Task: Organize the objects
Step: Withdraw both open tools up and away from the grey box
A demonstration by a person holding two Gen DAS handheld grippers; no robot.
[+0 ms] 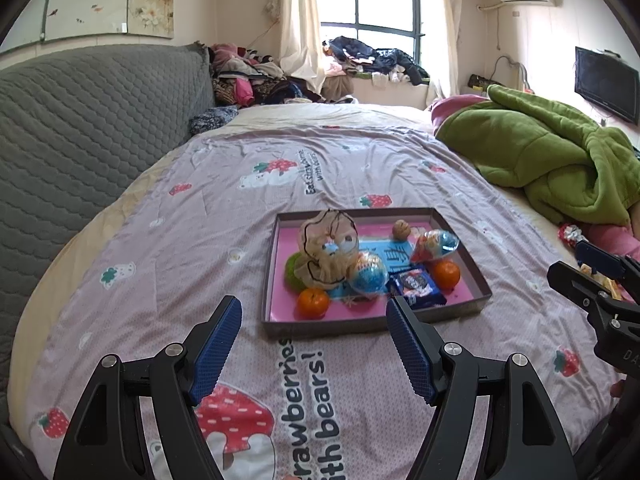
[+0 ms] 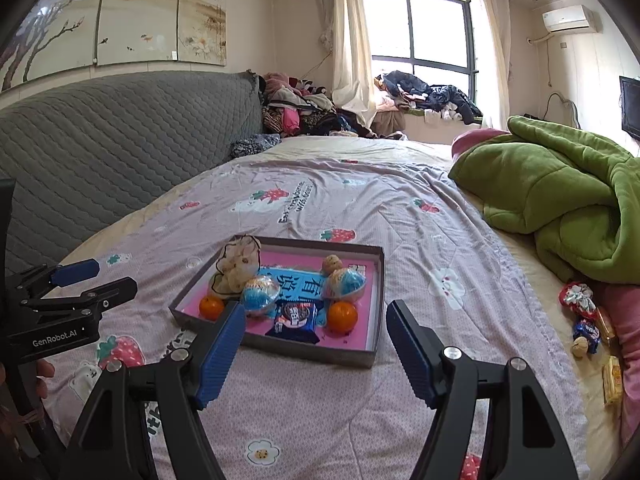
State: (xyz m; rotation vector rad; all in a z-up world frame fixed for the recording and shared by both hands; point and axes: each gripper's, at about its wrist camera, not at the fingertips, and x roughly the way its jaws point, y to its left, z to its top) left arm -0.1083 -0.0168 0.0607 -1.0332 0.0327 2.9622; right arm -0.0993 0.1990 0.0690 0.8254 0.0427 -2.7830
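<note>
We hold the left gripper (image 1: 314, 320) and the right gripper (image 2: 316, 324) spread and empty near the tray (image 2: 276, 346). The loose snacks (image 2: 586, 320) lie well apart; reaching there may knock the crowded tray's rim.

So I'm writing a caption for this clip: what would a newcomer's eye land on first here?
Most likely the shallow tray with its pink floor, sitting mid-bed on the strawberry-print bedsheet and packed with two oranges, foil-wrapped eggs and a dark blue cookie packet. Next, the rumpled green blanket heaped on the right, with loose snacks scattered below it. Both claws hover open and empty in the foreground.
</note>
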